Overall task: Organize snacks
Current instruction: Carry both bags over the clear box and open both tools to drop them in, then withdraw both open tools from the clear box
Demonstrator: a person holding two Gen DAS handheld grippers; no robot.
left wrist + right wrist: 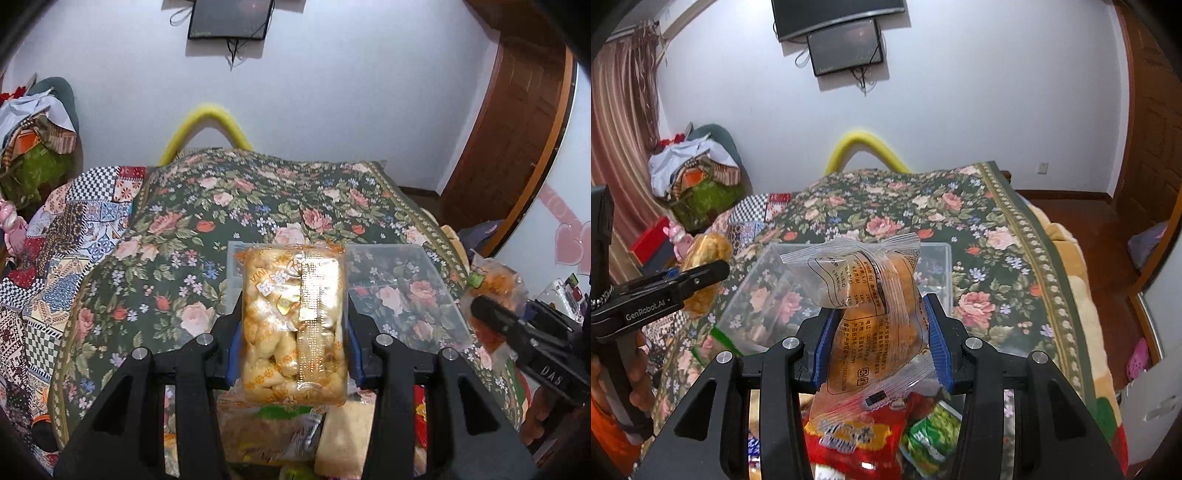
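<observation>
My left gripper is shut on a clear pack of pale yellow snacks, held above the bed in front of a clear plastic box. The same pack and the left gripper show at the left of the right wrist view. My right gripper is shut on a clear bag of orange snacks, held just in front of the clear box. The right gripper with its orange bag shows at the right of the left wrist view.
A pile of snack packs lies below the grippers: a red bag, a green pack, pale packs. The floral bedspread covers the bed. A yellow tube arches behind it. Clutter stands at the left wall.
</observation>
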